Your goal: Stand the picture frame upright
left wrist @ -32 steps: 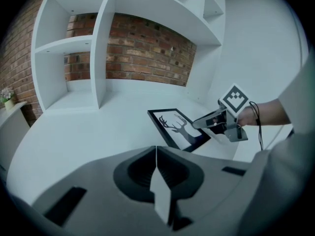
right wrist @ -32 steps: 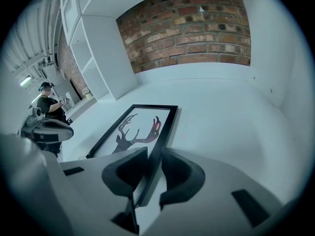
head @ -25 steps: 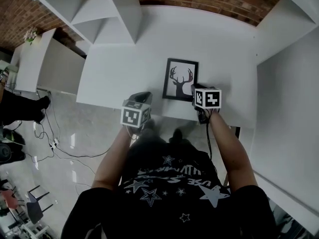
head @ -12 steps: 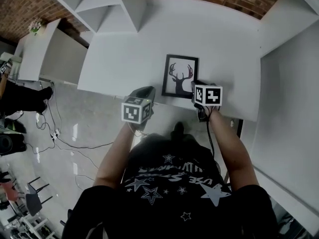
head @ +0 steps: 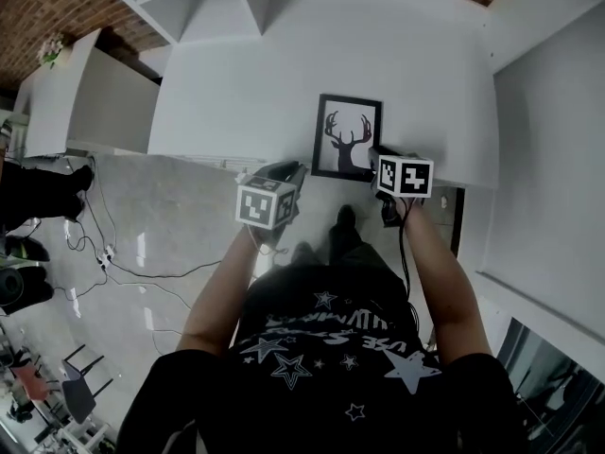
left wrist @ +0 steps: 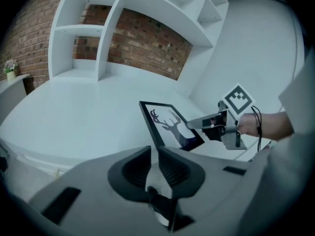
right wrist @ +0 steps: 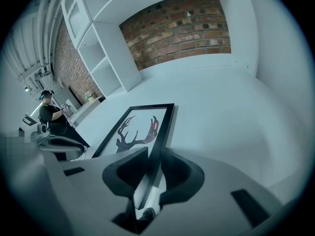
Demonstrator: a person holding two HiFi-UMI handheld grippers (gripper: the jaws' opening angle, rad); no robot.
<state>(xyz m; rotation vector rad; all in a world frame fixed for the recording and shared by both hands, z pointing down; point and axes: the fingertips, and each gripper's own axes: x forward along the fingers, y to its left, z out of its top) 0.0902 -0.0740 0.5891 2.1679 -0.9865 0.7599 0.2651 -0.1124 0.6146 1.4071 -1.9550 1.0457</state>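
The picture frame [head: 347, 138], black-edged with a deer silhouette on white, is on the white table [head: 236, 93] close to its front edge. My right gripper [head: 374, 157] is shut on the frame's near right edge. In the right gripper view that edge [right wrist: 156, 132] runs between the pads of the right gripper [right wrist: 153, 163]. In the left gripper view the picture frame [left wrist: 170, 127] looks tilted, its near side held by the right gripper [left wrist: 197, 124]. My left gripper [head: 288, 173] hovers at the table's front edge just left of the frame. The left gripper [left wrist: 153, 154] is shut with nothing in it.
White shelving [head: 203, 3] stands at the back left against a brick wall [right wrist: 177, 26]. A white side wall [head: 548, 140] borders the table on the right. Below the table's front edge lies the floor with cables [head: 113, 263]. A person [right wrist: 49, 114] stands far off to the left.
My left gripper has moved forward and a little right, nearer the frame's left edge. The right gripper has kept its hold on the frame's near right edge.
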